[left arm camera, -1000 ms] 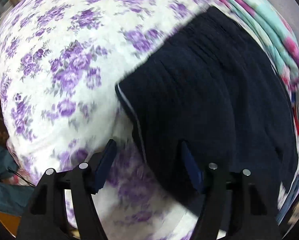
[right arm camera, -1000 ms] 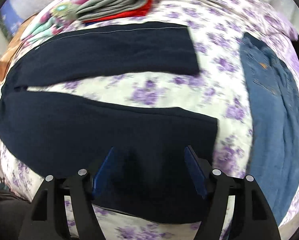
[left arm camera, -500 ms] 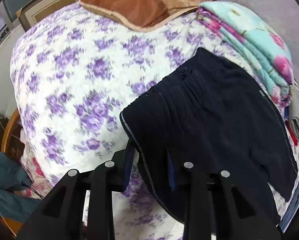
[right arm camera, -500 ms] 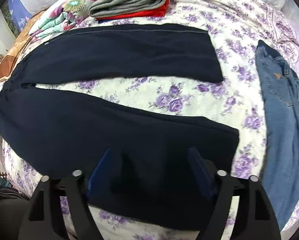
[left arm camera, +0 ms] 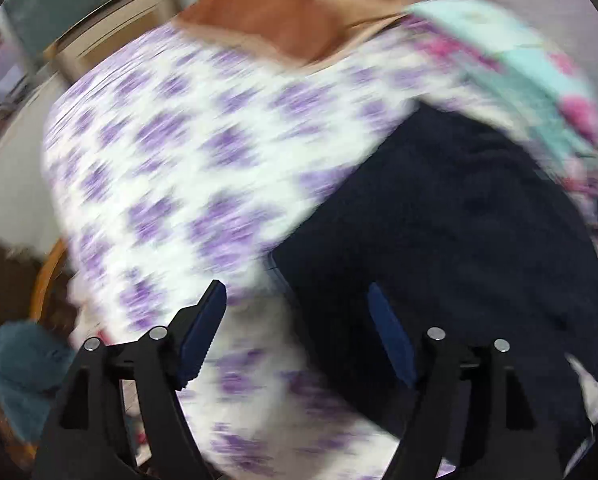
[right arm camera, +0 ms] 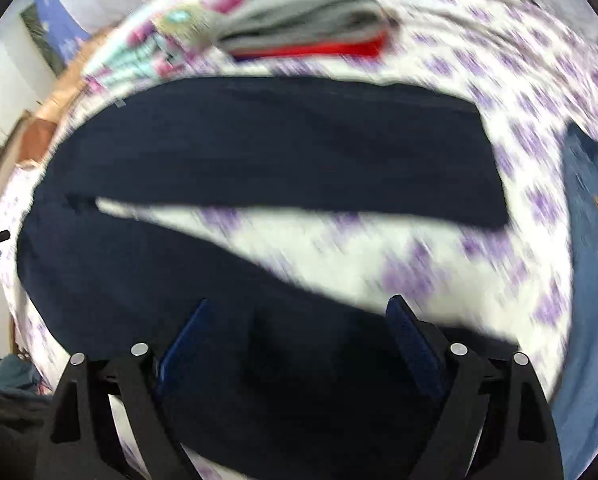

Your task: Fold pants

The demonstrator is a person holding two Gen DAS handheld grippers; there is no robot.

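Dark navy pants (right arm camera: 259,152) lie flat on a purple-flowered bedspread (right arm camera: 379,256), two legs spread apart. In the left wrist view their waist end (left arm camera: 459,240) fills the right side. My left gripper (left arm camera: 295,312) is open, its jaws wide apart, over the waist corner and holding nothing. My right gripper (right arm camera: 299,324) is open over the near leg, with dark cloth between and below its blue pads (right arm camera: 411,344). Both views are motion-blurred.
Blue jeans (right arm camera: 591,240) lie at the right on the bed. Folded grey and red clothes (right arm camera: 307,28) and a floral blanket (left arm camera: 539,76) sit beyond the pants. A brown pillow (left arm camera: 283,24) is at the head. The bed edge drops off at left (left arm camera: 59,240).
The left gripper, nearly shut at the waist edge half a second ago, now stands wide open. Both cameras are swinging; the right gripper has moved closer over the near leg.
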